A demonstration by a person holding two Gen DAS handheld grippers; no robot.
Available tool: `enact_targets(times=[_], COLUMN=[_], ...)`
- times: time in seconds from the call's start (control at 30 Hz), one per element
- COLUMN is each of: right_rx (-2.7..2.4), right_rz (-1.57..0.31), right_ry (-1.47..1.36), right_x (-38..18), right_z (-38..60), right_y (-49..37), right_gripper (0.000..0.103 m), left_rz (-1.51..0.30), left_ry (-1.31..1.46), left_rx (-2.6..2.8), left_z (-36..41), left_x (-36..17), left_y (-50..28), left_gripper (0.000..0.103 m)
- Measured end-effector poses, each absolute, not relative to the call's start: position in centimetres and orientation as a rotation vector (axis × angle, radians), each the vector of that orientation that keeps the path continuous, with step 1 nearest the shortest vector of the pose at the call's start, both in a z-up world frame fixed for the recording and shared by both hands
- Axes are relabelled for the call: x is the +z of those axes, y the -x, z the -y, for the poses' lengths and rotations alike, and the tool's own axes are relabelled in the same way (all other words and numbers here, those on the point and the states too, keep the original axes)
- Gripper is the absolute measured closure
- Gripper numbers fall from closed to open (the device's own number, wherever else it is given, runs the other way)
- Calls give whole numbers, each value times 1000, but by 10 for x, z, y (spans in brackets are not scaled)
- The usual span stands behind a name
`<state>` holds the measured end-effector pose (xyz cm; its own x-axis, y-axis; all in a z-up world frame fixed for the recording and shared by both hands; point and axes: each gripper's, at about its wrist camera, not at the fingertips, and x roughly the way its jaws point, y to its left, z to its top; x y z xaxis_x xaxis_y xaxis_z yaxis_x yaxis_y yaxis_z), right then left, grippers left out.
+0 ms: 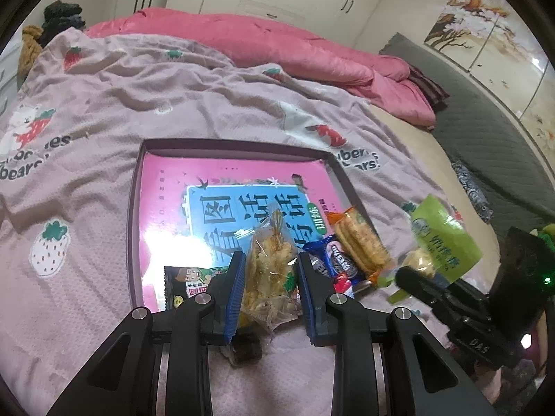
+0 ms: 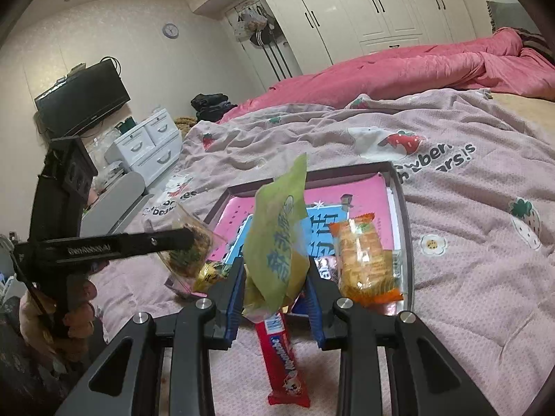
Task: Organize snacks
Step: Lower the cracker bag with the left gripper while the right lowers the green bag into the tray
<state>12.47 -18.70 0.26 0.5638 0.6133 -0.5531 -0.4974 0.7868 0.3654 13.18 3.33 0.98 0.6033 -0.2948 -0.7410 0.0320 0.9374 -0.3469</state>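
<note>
My left gripper (image 1: 272, 260) is shut on a clear bag of pale crisps (image 1: 269, 270), held just above the near edge of a dark-rimmed tray (image 1: 236, 145) lined with a pink book. In the tray lie an orange cracker pack (image 1: 360, 242), a blue biscuit pack (image 1: 333, 260) and a black snack packet (image 1: 187, 280). My right gripper (image 2: 275, 267) is shut on a green packet (image 2: 277, 235) that stands upright over the tray's near rim (image 2: 402, 208). A red stick pack (image 2: 284, 357) lies on the bedspread below it. The left gripper (image 2: 184, 237) shows at the left with its clear bag (image 2: 194, 249).
The tray sits on a lilac strawberry bedspread (image 1: 138, 104). A pink quilt (image 1: 277, 41) is heaped at the far side. White drawers (image 2: 149, 142) and a TV (image 2: 83, 104) stand beside the bed. A small dark item (image 1: 246, 346) lies under my left jaws.
</note>
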Motion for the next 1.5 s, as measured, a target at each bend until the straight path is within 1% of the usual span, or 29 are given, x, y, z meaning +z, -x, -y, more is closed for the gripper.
enact_targets(times=[0.53,0.9,1.5], right_rx=[647,668,655], right_rz=[-708,-702,-746], right_ry=[-168,-142,-143], right_x=[1,1,-12], right_z=[185,175,171], right_y=[-145,-154,-170], right_gripper=[71,71,71], left_rz=[-950,-954,-960], left_ry=[298,307,361], left_rx=[-154,-158,-164], left_z=[-33,-32,-42], left_x=[-17,-24,-36], left_y=[-155,-165,-177], left_gripper=[73,73,73])
